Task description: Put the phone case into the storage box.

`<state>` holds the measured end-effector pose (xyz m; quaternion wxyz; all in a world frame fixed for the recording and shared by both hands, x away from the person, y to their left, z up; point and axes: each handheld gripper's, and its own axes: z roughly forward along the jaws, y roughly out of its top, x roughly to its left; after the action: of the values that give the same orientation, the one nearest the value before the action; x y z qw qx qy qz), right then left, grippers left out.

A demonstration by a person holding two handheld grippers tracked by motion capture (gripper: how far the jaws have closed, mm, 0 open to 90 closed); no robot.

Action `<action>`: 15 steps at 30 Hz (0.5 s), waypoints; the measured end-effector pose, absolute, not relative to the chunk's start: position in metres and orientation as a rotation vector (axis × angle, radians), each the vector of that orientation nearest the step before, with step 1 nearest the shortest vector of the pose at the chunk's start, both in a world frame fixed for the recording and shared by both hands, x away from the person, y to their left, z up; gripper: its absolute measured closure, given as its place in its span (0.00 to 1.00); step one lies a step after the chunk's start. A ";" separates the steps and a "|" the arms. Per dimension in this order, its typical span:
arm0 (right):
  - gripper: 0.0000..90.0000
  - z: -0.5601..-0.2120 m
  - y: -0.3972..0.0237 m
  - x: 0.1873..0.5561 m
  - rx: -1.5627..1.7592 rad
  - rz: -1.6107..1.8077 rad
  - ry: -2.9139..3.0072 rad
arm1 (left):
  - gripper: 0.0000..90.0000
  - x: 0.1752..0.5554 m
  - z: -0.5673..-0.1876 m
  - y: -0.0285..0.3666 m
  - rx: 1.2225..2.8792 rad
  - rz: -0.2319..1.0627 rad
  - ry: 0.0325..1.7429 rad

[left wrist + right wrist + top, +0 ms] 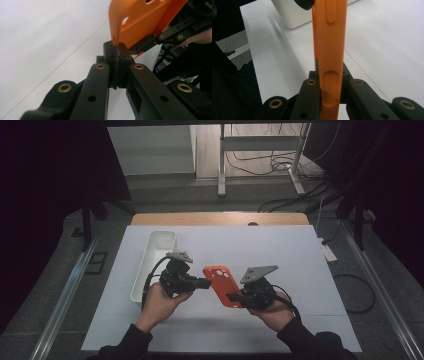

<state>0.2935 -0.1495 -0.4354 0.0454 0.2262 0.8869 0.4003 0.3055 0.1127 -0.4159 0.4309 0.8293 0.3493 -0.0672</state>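
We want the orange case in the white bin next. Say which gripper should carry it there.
Probably left. The left gripper is shut on a corner of the case and sits right beside the bin. The right gripper clamps the case's edge too, but on the side away from the bin, so it should let go.

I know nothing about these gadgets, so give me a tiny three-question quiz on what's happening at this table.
1. True or false: the right gripper clamps the orange phone case by its edges.
2. What does the left gripper pinch?
A. the white tray
B. a corner of the phone case
C. a cable
3. Which side of the table does the white tray sit on in the high view?

Key:
1. True; its jaws press on both sides of the case.
2. B; its jaws are shut on the case's rim at a corner.
3. The left side, beyond the left hand.
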 end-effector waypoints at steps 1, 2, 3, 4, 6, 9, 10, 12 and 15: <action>0.92 -0.436 -0.149 0.293 0.693 1.223 2.708 | 0.99 0.306 -0.416 0.113 2.068 -0.168 0.871; 0.92 -0.436 -0.149 0.293 0.693 1.223 2.708 | 0.99 0.306 -0.416 0.113 2.057 -0.175 0.878; 0.90 -0.437 -0.148 0.294 0.688 1.223 2.708 | 0.99 0.306 -0.416 0.113 2.041 -0.188 0.887; 0.90 -0.437 -0.148 0.294 0.688 1.223 2.708 | 0.99 0.306 -0.416 0.113 2.041 -0.188 0.887; 0.86 -0.437 -0.147 0.293 0.692 1.230 2.702 | 0.99 0.305 -0.417 0.111 2.030 -0.199 0.901; 0.81 -0.437 -0.146 0.293 0.680 1.234 2.693 | 0.99 0.305 -0.418 0.109 2.032 -0.202 0.908; 0.79 -0.437 -0.145 0.293 0.679 1.229 2.688 | 0.99 0.305 -0.418 0.108 2.030 -0.206 0.910; 0.73 -0.438 -0.144 0.292 0.667 1.222 2.686 | 0.99 0.305 -0.418 0.107 2.030 -0.206 0.920; 0.66 -0.439 -0.143 0.292 0.663 1.217 2.675 | 0.99 0.305 -0.419 0.106 2.031 -0.202 0.924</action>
<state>0.2919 -0.1432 -0.4389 0.0643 0.2196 0.8862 0.4029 0.3051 0.1062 -0.4186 0.4352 0.8161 0.3714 -0.0811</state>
